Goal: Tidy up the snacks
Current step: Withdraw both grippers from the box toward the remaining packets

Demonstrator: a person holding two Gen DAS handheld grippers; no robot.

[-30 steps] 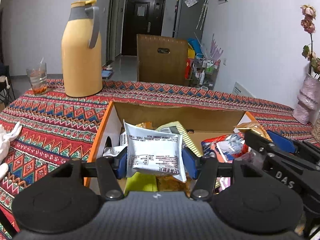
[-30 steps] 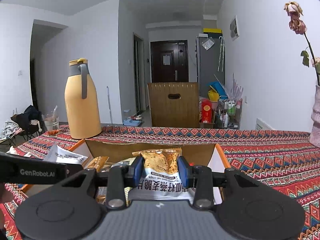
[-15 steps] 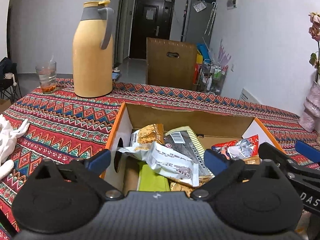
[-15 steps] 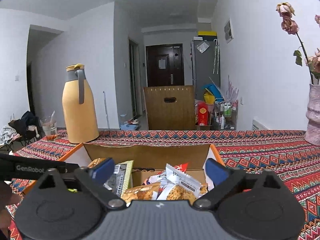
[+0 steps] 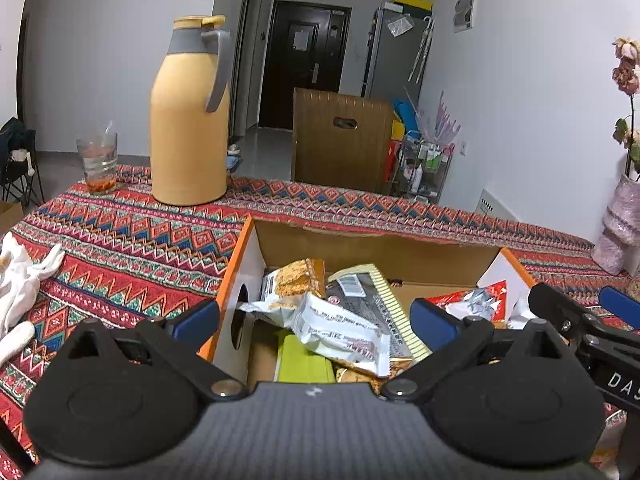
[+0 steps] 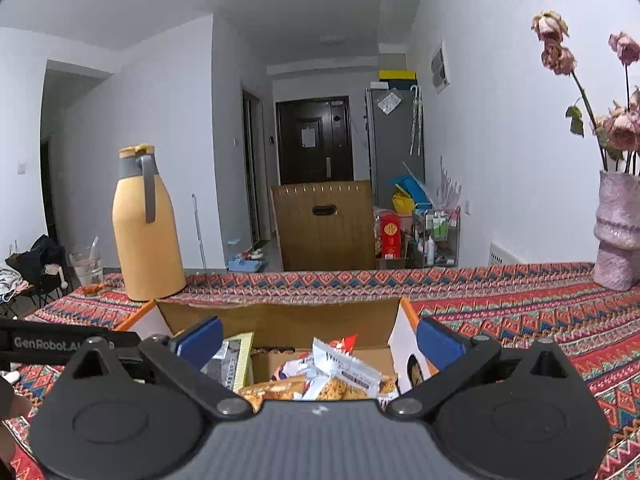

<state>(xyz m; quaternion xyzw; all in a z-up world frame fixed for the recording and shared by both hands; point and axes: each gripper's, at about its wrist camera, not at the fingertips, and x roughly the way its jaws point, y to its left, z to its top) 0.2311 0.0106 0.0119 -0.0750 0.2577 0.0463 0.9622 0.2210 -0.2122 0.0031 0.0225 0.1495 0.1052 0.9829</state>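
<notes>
**Both packets released into the box**

The left hand-held gripper [image 5: 314, 322] and right hand-held gripper [image 6: 318, 342] have just been opening; both now stand wide apart, nothing clamped, poised over the one cardboard box [image 5: 376, 240] near the tabletop's [image 5: 132, 240] front edge. The white snack packet [image 5: 340, 330] lies loose on the heap inside, likely dropped to collect snacks together. One thermos [image 5: 190, 120] and one glass [image 5: 97, 156] stand by the far edge.
</notes>
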